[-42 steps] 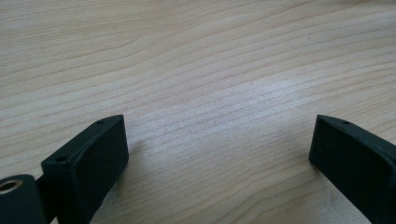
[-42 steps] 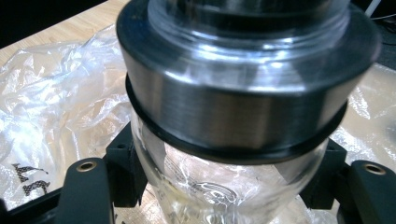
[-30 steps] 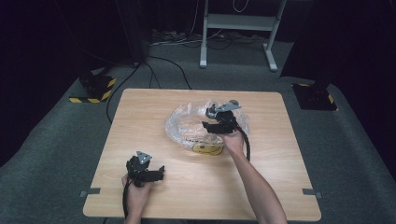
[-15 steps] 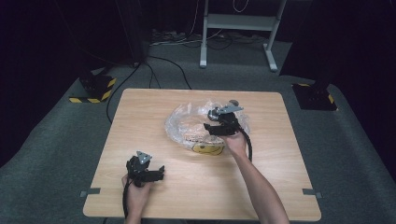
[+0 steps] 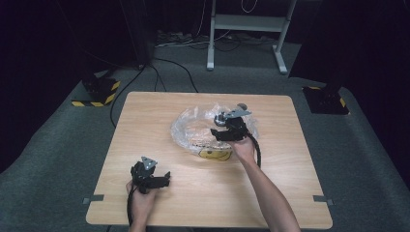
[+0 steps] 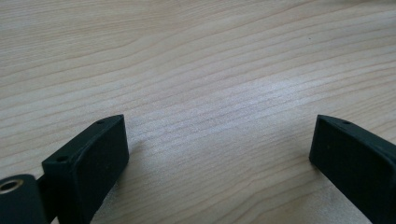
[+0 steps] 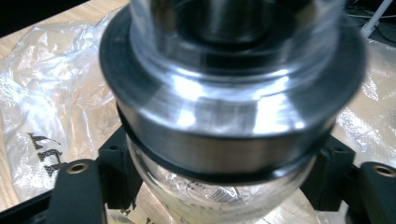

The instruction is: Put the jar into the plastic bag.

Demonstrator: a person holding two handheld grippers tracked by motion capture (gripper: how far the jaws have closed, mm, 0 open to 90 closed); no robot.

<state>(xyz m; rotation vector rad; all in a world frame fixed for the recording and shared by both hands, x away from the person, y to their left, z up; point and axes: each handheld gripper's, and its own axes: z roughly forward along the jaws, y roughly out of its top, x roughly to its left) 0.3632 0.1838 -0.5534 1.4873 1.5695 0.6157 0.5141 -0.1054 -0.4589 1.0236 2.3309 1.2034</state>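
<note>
A single clear plastic bag lies crumpled a little past the middle of the wooden counter, with a yellow smiley print on its near edge and black lettering on its side. Resting on or in the bag is one jar-like container with a clear glass or plastic body and a broad metal band around it; the right gripper view is so close and blurred that I can't tell what it holds, or whether the bag wraps it.

The right gripper is over the bag, and its fingers stand on either side of the container's lower body. They have just been opening, with the container between them; they seem to sit against it or very close, so whether they grip it I cannot tell.

The left gripper rests low near the counter's near-left part, well apart from the bag, its fingers spread wide over bare wood with nothing between them.

There are two grippers, one bag and one container. The counter has open wood along all four edges, with the widest free stretches on the near and right sides. Beyond it, carpeted floor carries two yellow-and-black striped blocks and a white metal frame.
</note>
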